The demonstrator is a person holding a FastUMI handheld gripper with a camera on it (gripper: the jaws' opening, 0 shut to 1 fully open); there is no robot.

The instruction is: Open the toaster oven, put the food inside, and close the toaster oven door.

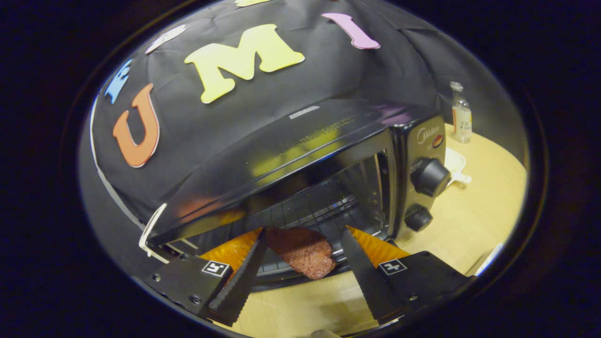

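Note:
The black toaster oven (pixel 300 141) stands tilted in my view on a pale wooden table (pixel 474 220), and its front is open onto the wire rack (pixel 319 206). A reddish-brown piece of food (pixel 304 252) lies at the front of that rack, partly over the oven's lower front edge. My gripper (pixel 304 231) is open, its two black serrated fingers spread on either side of the food. The left finger (pixel 244 272) runs close along the food's edge, while the right finger (pixel 361 267) stands a little apart from it. The door itself is hidden below the fingers.
Two black knobs (pixel 429 177) (pixel 418 218) sit on the oven's right-hand panel. Beyond the oven on the table stand a small glass bottle (pixel 461 115) and a white dish (pixel 454 164). Bare tabletop lies right of the oven and below the fingers.

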